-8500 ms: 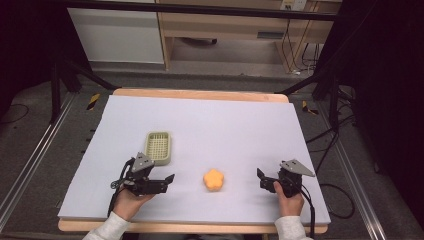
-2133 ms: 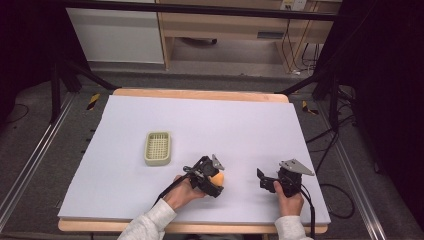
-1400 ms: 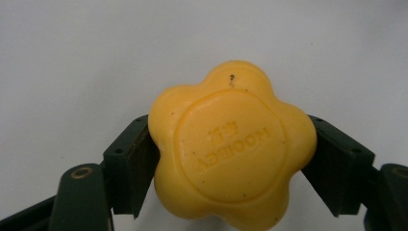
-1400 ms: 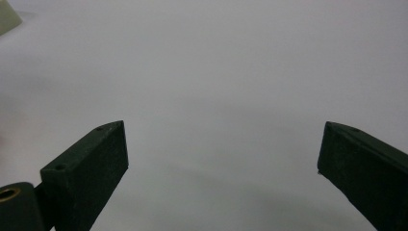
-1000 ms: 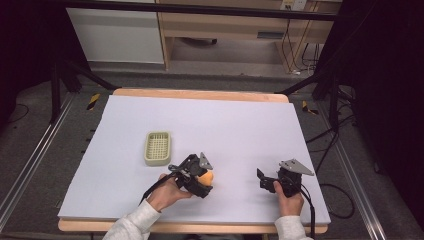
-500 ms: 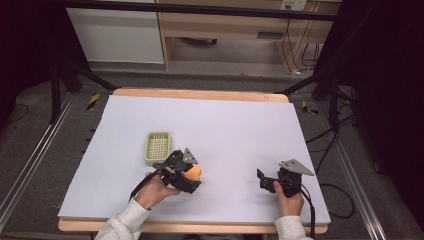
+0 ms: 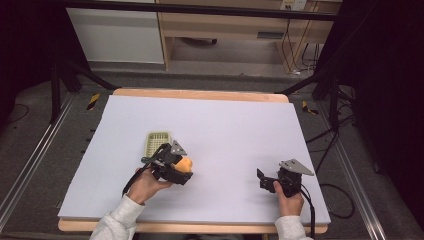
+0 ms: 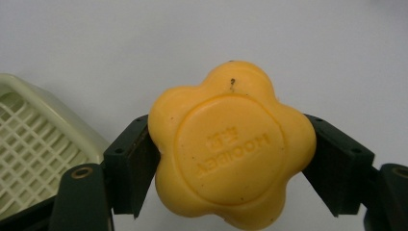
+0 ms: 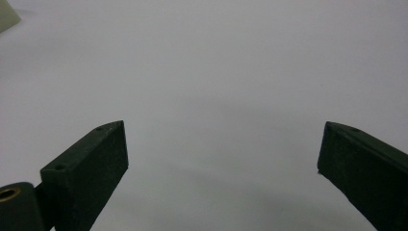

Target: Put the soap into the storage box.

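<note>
The left black hand-held gripper (image 7: 181,170) carries a grey three-cornered plate (image 7: 177,148) on top, as does the right black hand-held gripper (image 7: 264,181), and a black cable (image 7: 311,210) trails from each. The jaws are flat dark blocks with small screw holes and brass-coloured pivot bushings (image 8: 82,172). Light grey sleeves (image 7: 118,221) cover both forearms.

A wooden-edged table (image 7: 200,94) is covered by a white sheet (image 7: 240,130). Beyond it, toward twelve o'clock, a pale cabinet (image 7: 117,32) and a wooden shelf unit (image 7: 225,25) are seen. Cables (image 7: 292,50) hang at about one o'clock. Black stand legs (image 7: 75,75) are set at ten o'clock, and what may be yellow-black tape (image 7: 93,101) is stuck beside the table there.
</note>
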### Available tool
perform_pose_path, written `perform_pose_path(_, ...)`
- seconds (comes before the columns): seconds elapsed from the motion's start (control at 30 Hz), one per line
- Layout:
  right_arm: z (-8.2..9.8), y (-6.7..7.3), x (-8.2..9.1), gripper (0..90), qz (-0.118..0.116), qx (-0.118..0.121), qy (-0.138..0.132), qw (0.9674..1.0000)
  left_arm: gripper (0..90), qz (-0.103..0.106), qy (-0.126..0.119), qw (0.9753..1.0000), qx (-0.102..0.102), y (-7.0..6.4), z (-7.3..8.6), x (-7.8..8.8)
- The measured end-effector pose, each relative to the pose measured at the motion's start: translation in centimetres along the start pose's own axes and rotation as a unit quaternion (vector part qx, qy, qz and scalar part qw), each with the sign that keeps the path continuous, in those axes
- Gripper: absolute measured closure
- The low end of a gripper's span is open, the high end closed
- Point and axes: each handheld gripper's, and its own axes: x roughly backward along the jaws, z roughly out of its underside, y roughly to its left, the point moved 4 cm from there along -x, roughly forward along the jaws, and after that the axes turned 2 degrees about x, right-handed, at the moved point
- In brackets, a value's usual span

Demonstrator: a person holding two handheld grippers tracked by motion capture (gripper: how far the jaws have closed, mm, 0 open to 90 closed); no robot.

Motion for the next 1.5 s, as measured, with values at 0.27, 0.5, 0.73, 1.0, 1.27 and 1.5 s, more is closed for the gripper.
perform_pose_path(0.27, 0.0, 0.0, 0.0, 4.1, 0.0, 0.0, 0.0, 1.0, 25.6, -0.011, -0.005, 0.9997, 0.021, 1.5, 0.0, 0.4)
perform_pose_path(0.5, 0.0, 0.0, 0.0, 4.1, 0.0, 0.002, 0.0, 1.0, 25.6, -0.017, -0.009, 0.9993, 0.032, 2.7, 0.0, 0.8)
perform_pose_path(0.73, 0.0, 0.0, 0.0, 4.1, -0.001, 0.001, 0.0, 1.0, 25.6, -0.032, -0.014, 0.9983, 0.045, 3.9, 0.1, 1.1)
perform_pose_path(1.0, 0.0, 0.0, 0.0, 4.1, -0.002, 0.0, 0.001, 1.0, 25.6, -0.042, -0.024, 0.9968, 0.064, 4.9, 0.1, 1.2)
perform_pose_path(1.27, 0.0, 0.0, -0.1, 4.1, -0.001, 0.0, 0.001, 1.0, 25.6, -0.051, -0.031, 0.9949, 0.081, 6.1, 0.2, 1.3)
perform_pose_path(1.5, 0.0, 0.0, -0.1, 4.1, -0.001, 0.0, 0.001, 1.0, 25.6, -0.064, -0.029, 0.9936, 0.088, 7.0, 0.4, 1.1)
